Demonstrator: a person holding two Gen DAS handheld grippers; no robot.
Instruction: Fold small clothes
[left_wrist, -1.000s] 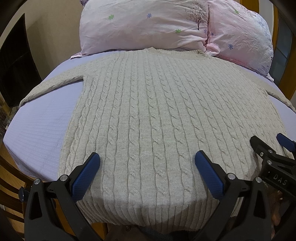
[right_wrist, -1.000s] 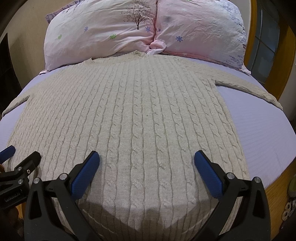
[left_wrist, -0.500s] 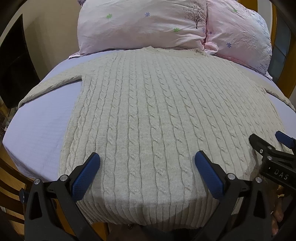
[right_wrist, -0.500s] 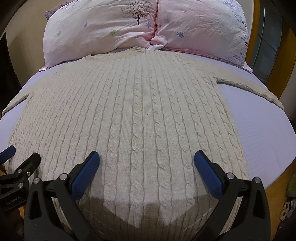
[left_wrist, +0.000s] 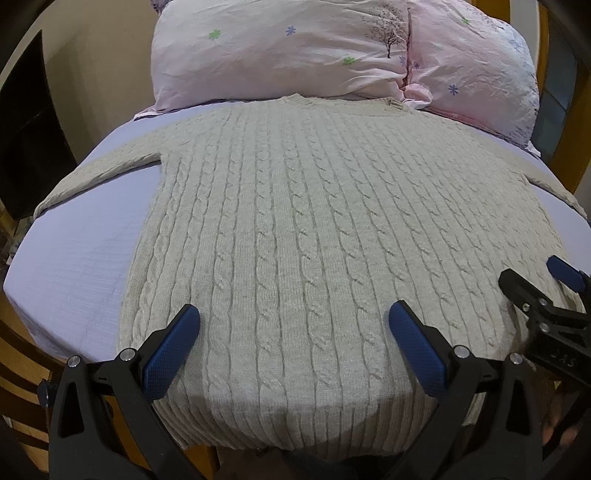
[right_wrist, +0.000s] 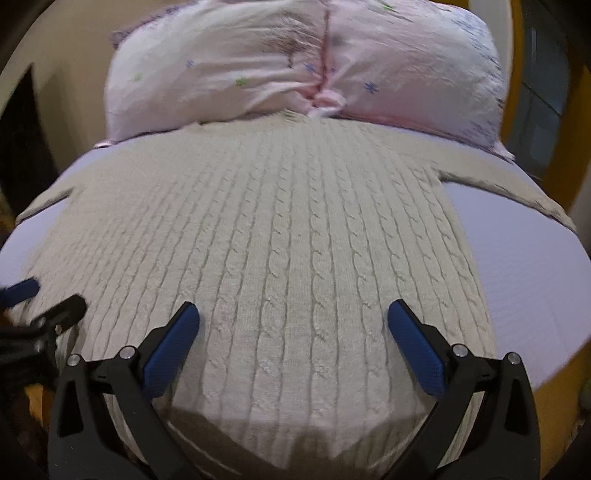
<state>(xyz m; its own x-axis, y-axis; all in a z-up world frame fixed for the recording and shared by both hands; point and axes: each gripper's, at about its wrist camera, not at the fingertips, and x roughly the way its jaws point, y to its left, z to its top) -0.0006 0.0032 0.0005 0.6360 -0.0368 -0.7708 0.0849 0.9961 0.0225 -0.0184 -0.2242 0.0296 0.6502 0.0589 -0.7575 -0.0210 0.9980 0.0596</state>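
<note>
While nothing is folded yet, the sweater (left_wrist: 314, 236) lies flat & face-up on the bed (left_wrist: 74, 266), spread w/ both sleeves out toward the side edges: left sleeve (left_wrist: 103, 170) toward the left edge, right sleeve (right_wrist: 509, 184) toward the right edge. Neckline sits at the head end, touching the pillows (left_wrist: 295, 55); ribbed hem hangs just over the foot edge. Probably laid out this way so the side folds can start from a smooth, symmetric shape.

Left gripper (left_wrist: 293, 339) hovers over the hem on the left half of the body, jaws wide apart, nothing between the blue pads (left_wrist: 173, 350). Right gripper (right_wrist: 293, 339) is likewise spread wide & empty, over the hem's right half. Each one shows at the edge of the other's view, so they're side by side near the foot edge; my guess is they're lined up to take the hem or reach for the sleeves. Right wrist view is blurred, so it's likely moving.

Writing: white letters on the right gripper's black body, seen in the left wrist view, upside-down & too small to read reliably. Pillows carry a tree & small flower print, no text. No label visible on the sweater.
</note>
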